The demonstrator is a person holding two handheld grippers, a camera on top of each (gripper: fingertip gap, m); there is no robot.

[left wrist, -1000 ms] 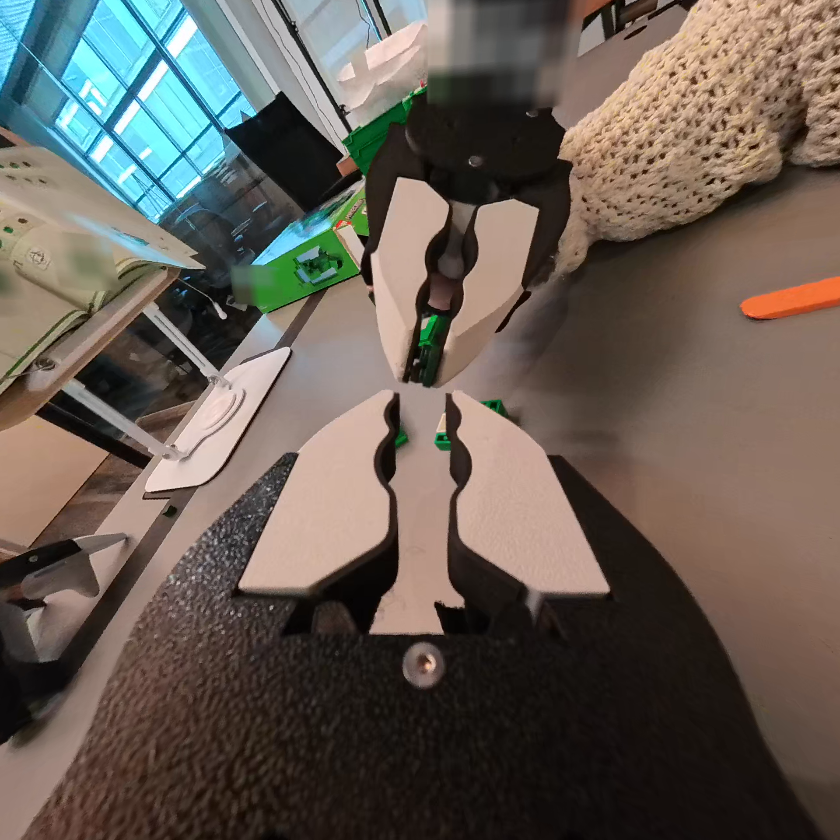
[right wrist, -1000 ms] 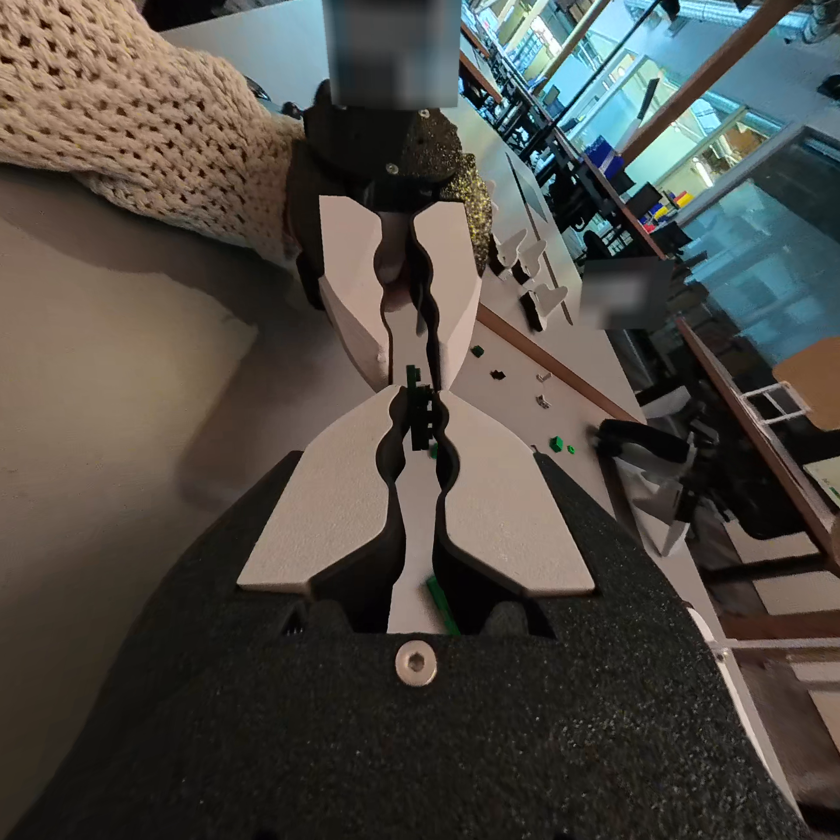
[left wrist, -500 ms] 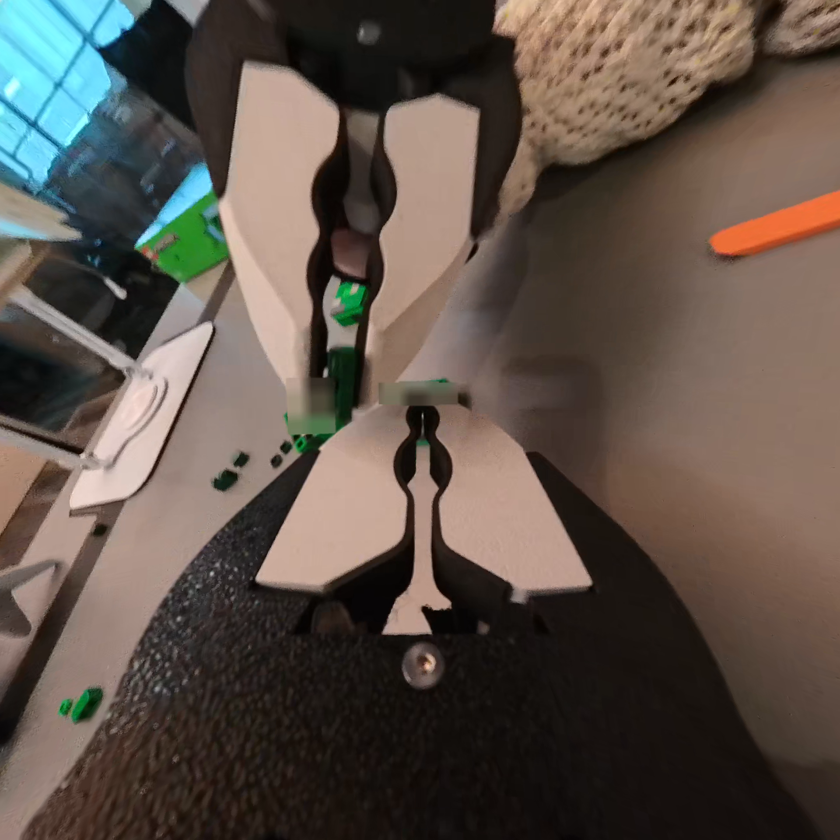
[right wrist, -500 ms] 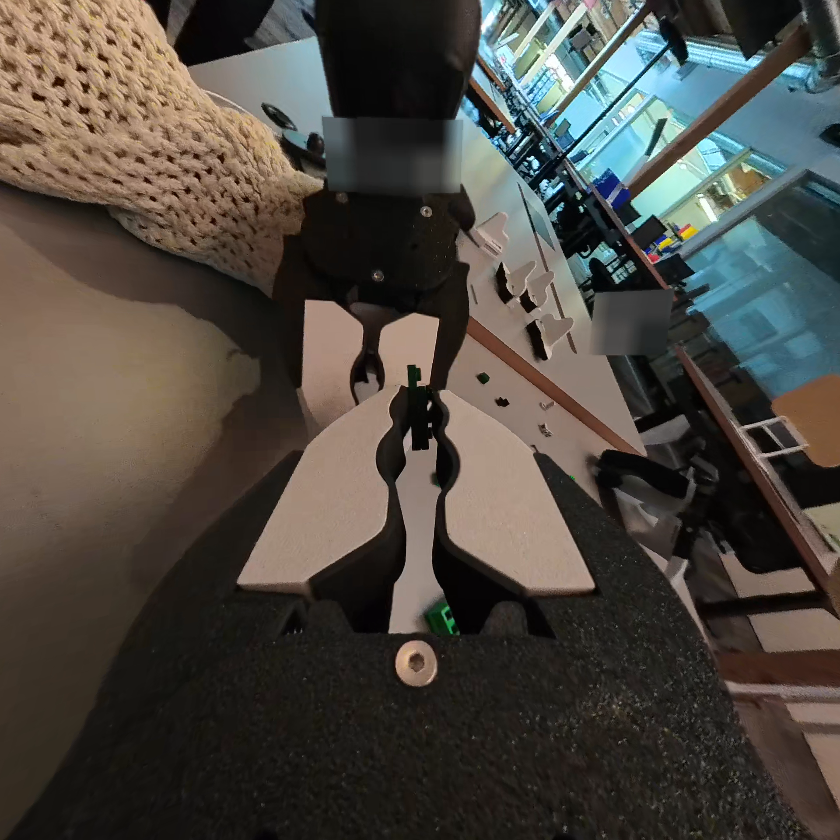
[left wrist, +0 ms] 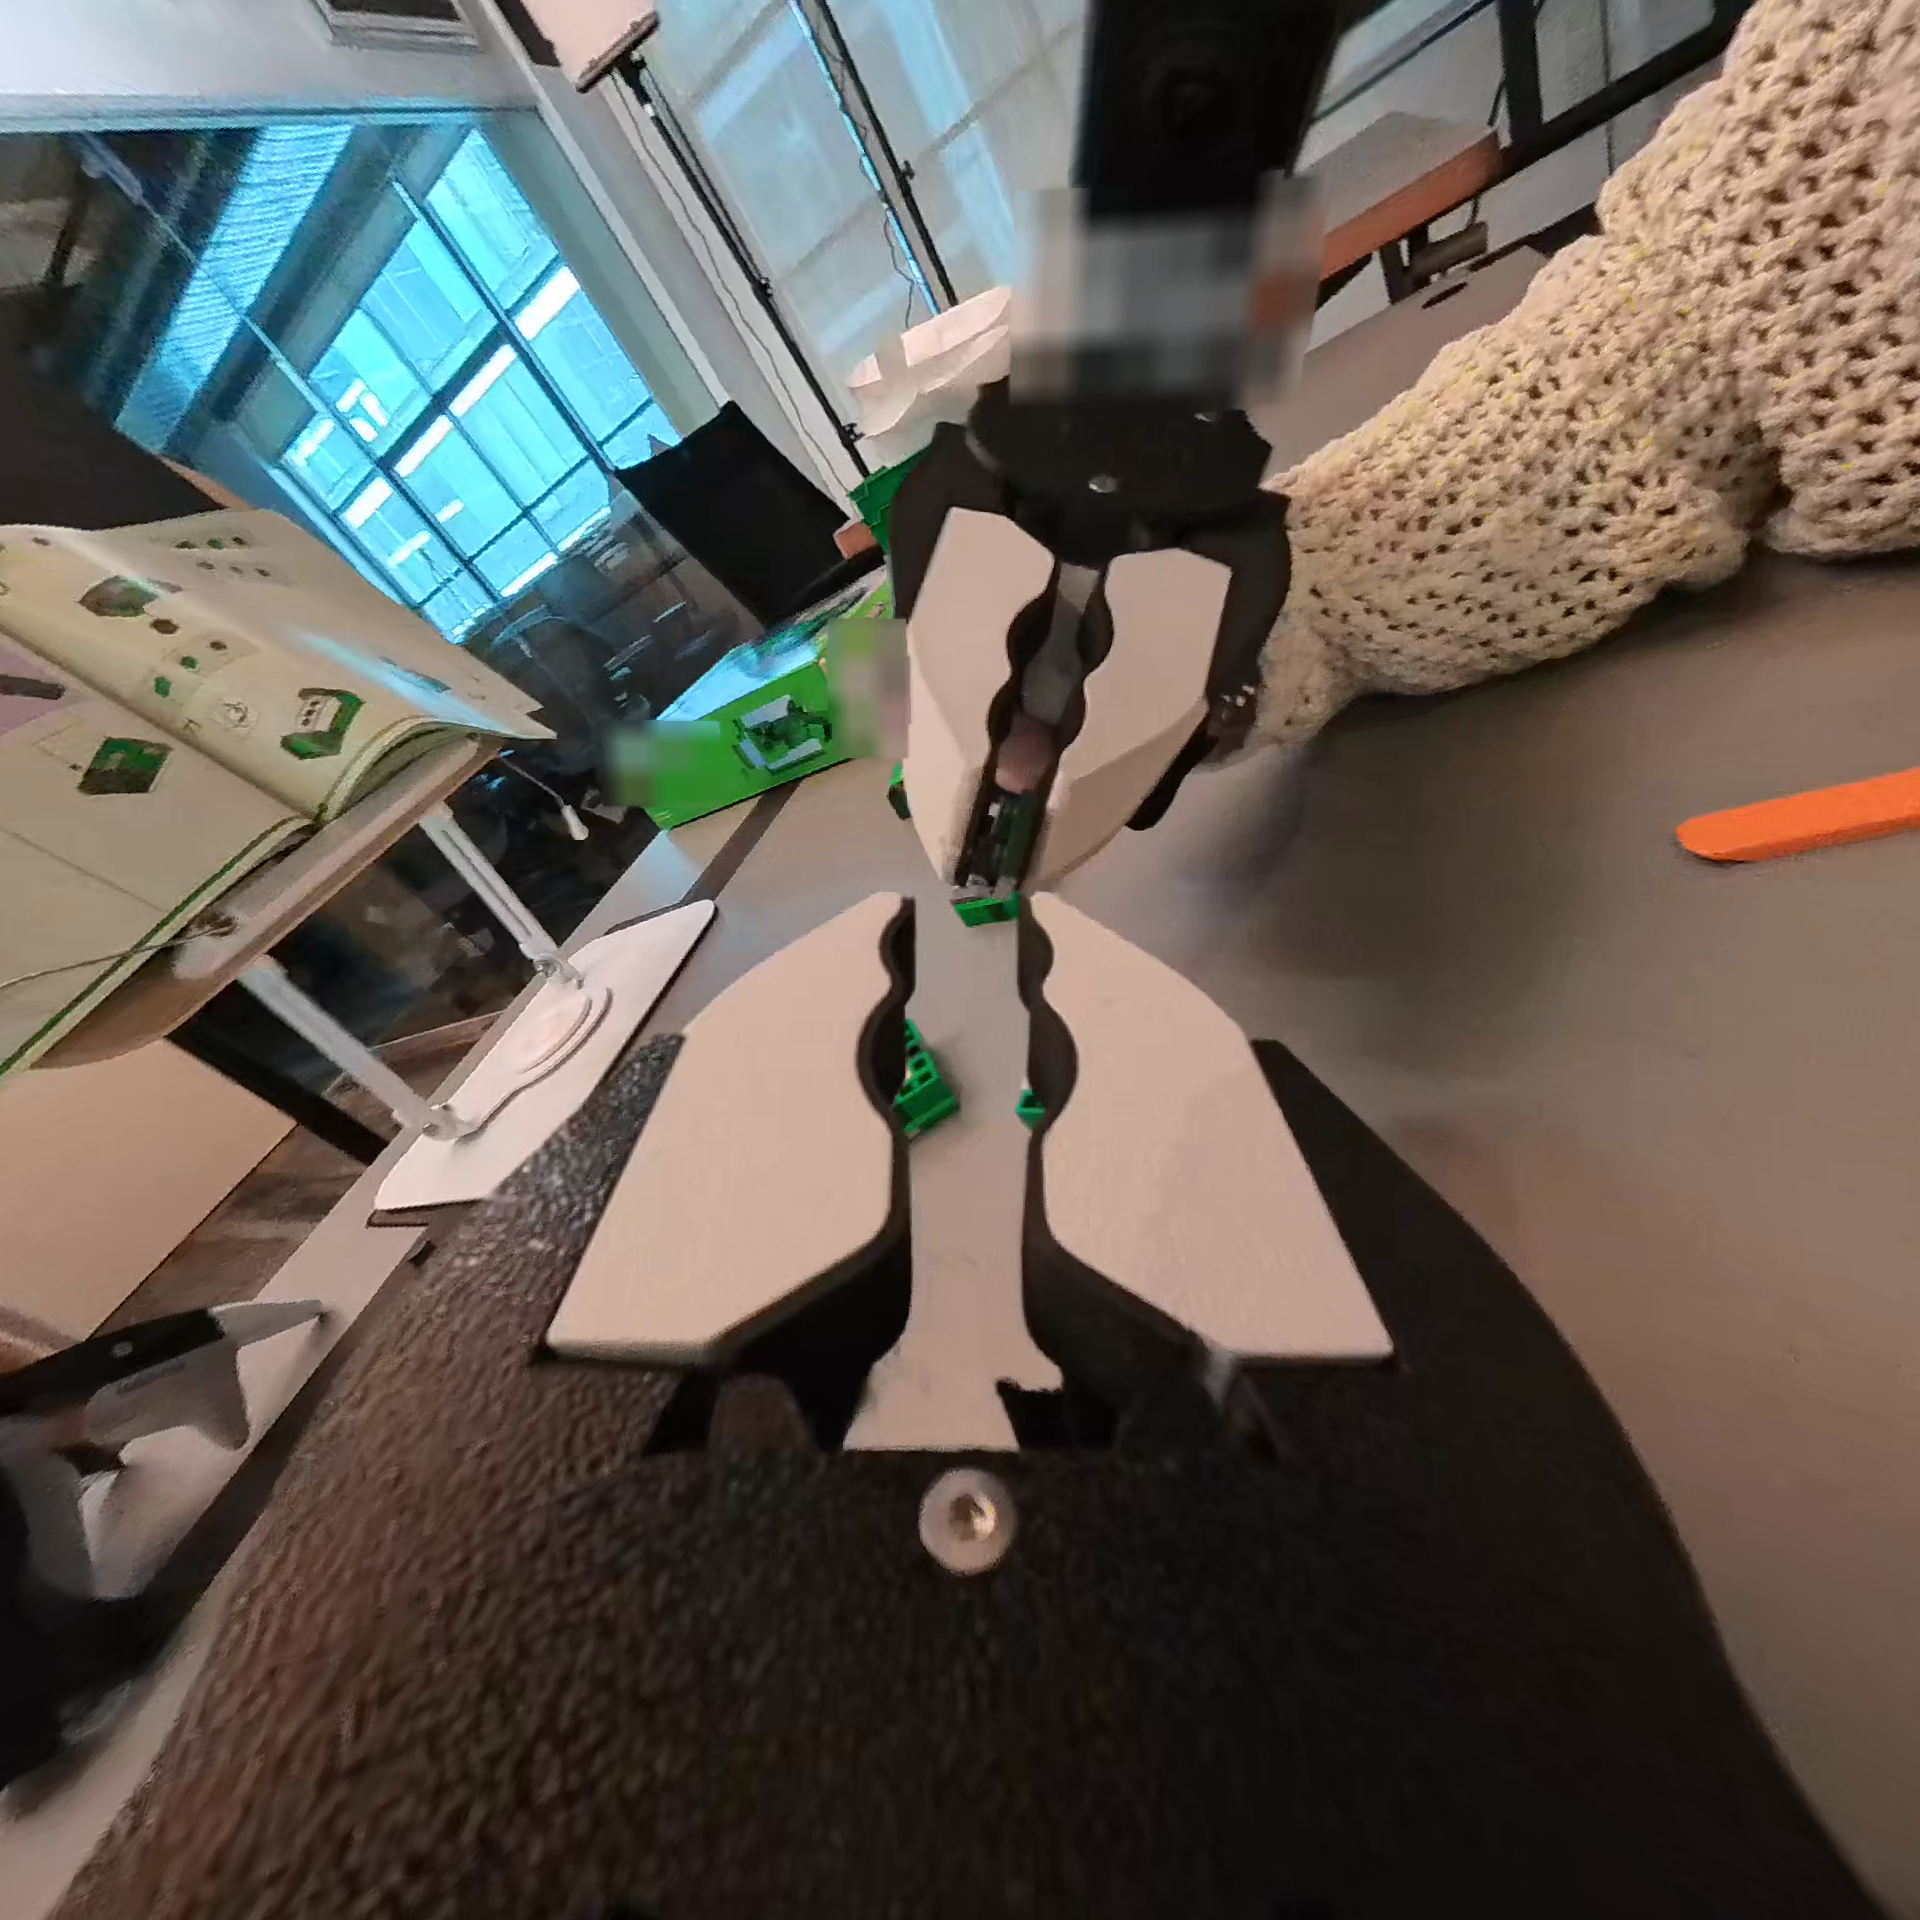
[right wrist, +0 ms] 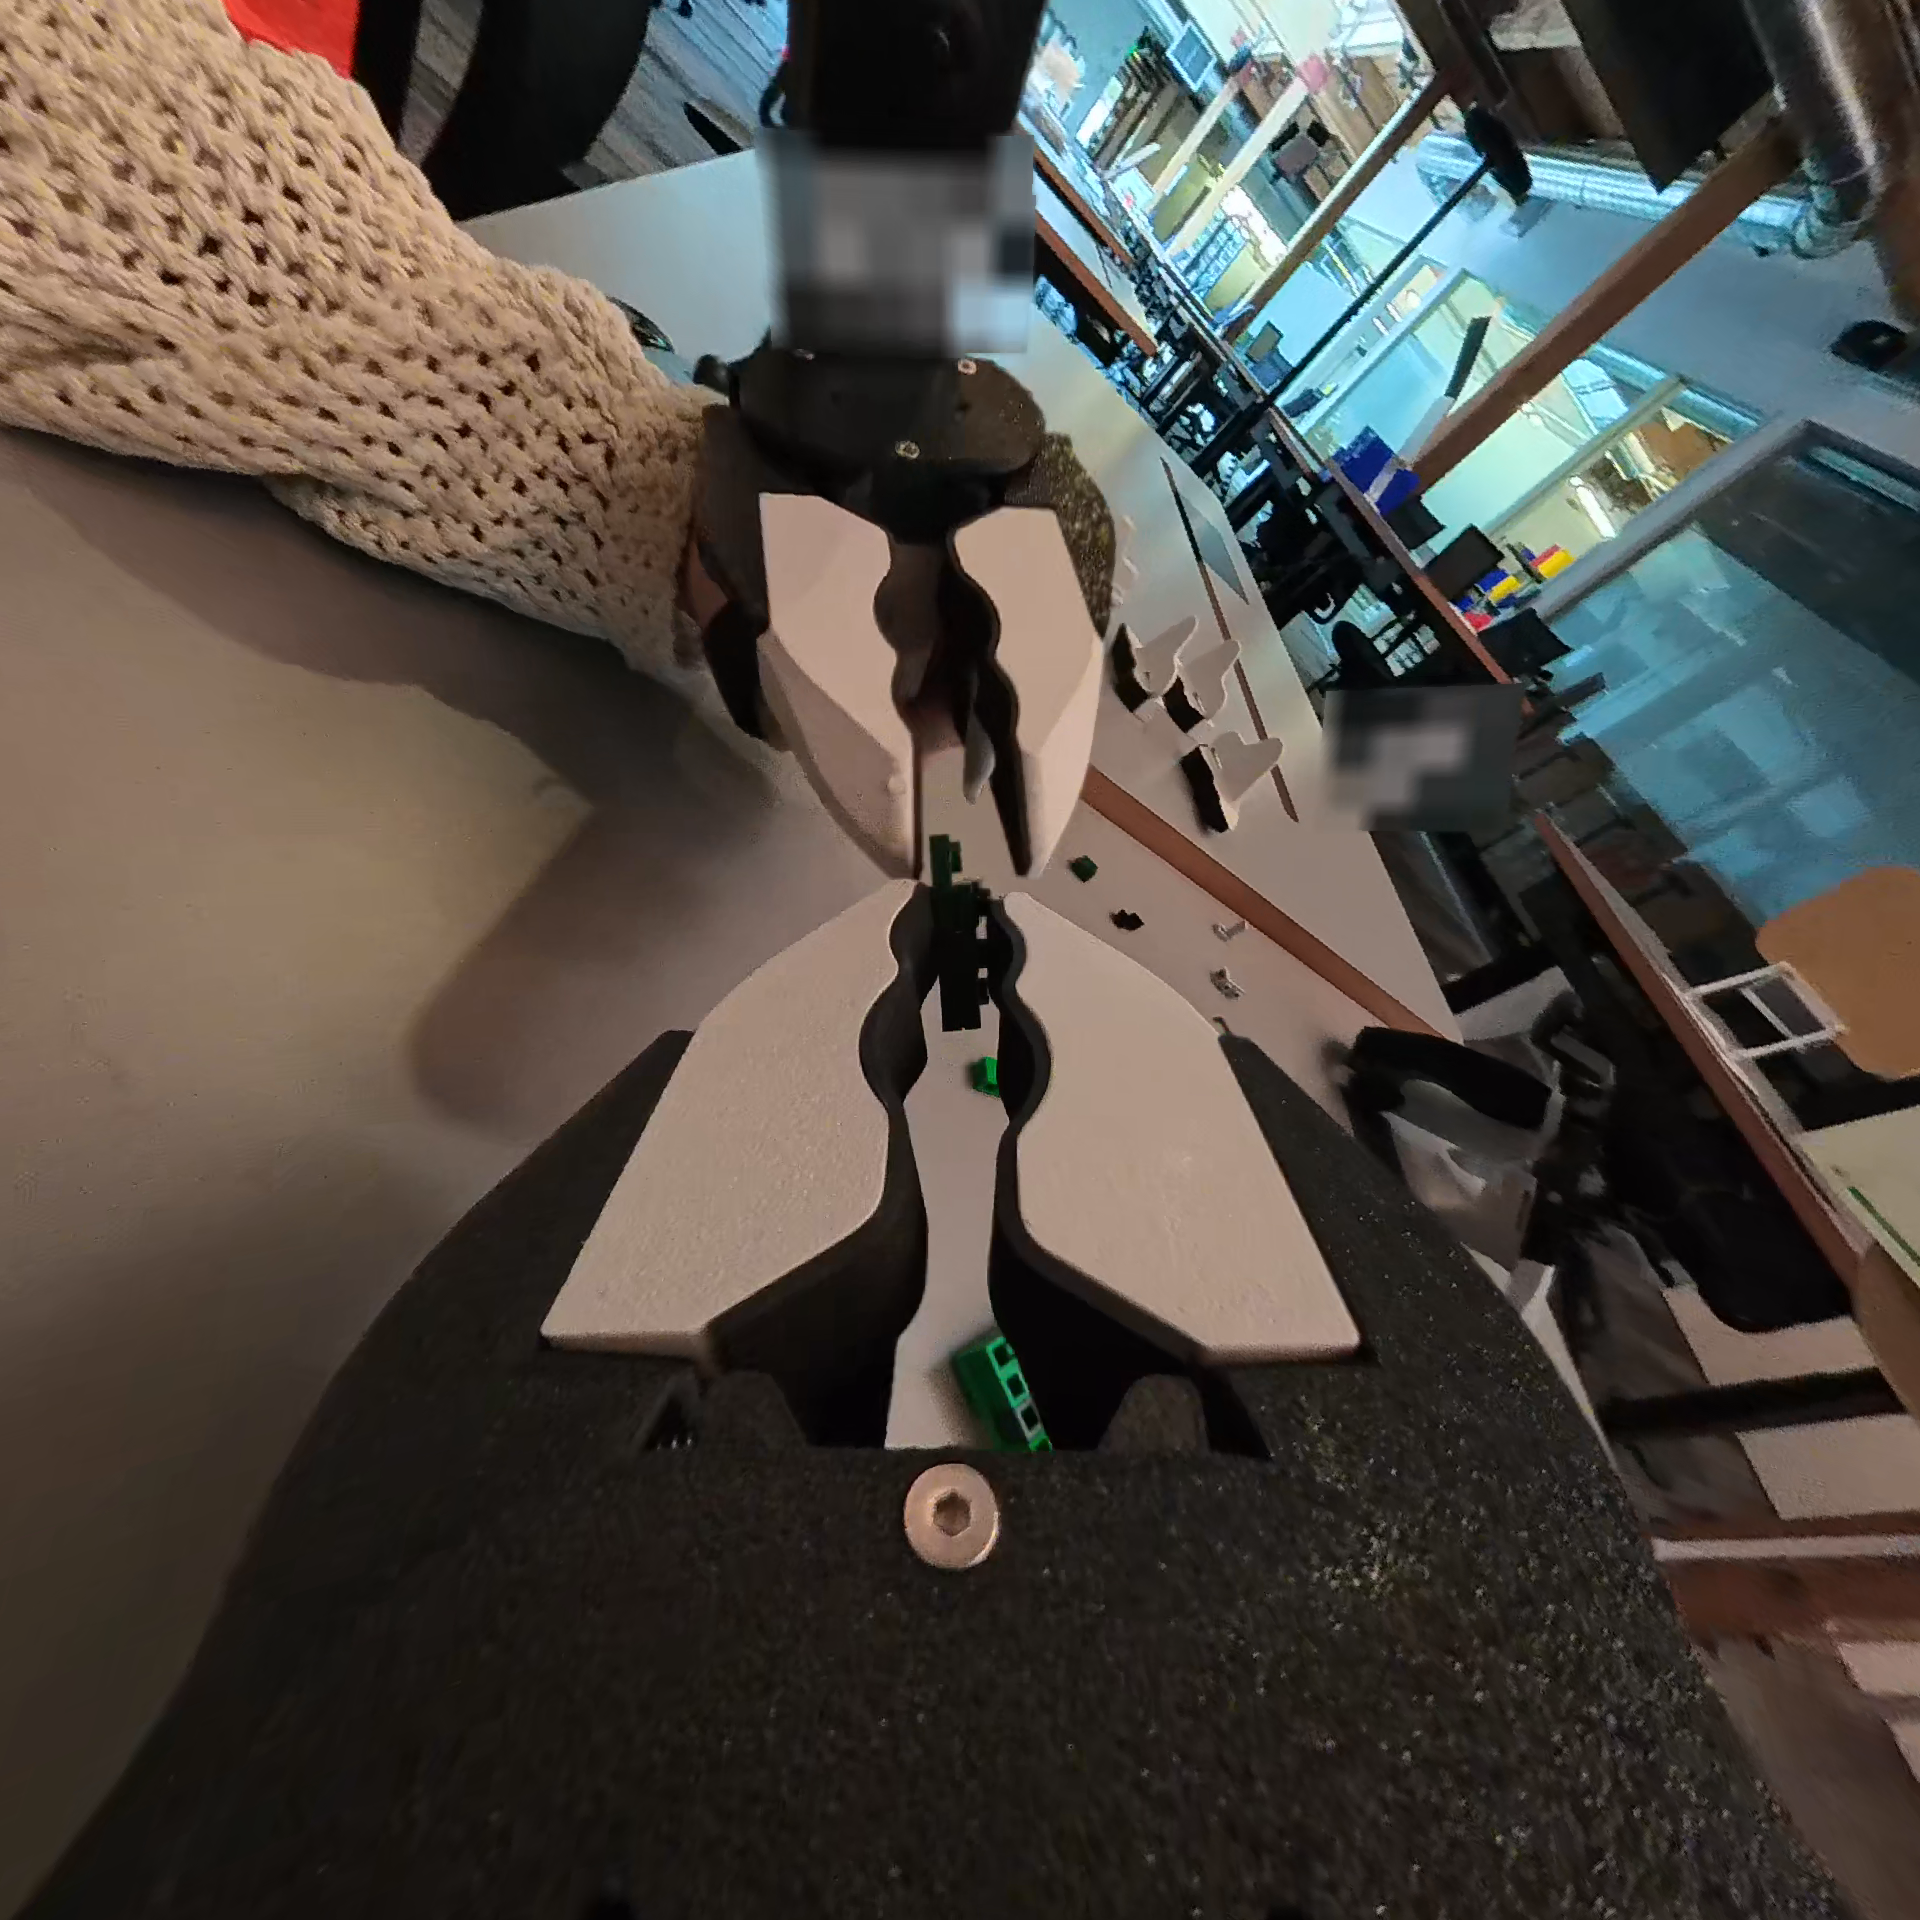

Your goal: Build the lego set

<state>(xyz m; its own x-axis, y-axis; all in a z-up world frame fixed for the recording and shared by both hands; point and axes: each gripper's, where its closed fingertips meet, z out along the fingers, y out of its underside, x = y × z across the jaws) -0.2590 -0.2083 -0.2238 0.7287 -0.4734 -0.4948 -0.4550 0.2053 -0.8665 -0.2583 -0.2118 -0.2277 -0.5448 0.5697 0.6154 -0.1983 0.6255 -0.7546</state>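
Right hand-held gripper point(right wrist: 961, 914) clamped narrow on a small dark-green and black brick assembly point(right wrist: 961, 951), held above the grey worktop point(left wrist: 1558, 1039). Left hand-held gripper point(left wrist: 966, 914) parted, empty, tips just facing that assembly. Loose bright-green bricks point(left wrist: 925, 1091) beneath it on the worktop.

We are holding both grippers tip to tip over the table, facing each other. Our left gripper point(left wrist: 968, 920) is standing open, its white fingers point(left wrist: 758, 1132) parted with a clear gap. Our right gripper point(right wrist: 961, 914) is pinching a small green-and-black lego assembly point(right wrist: 961, 940) at its fingertips, jaws nearly together. Cream knit sleeves point(left wrist: 1538, 436) are covering both forearms, lying low against the table behind each gripper.
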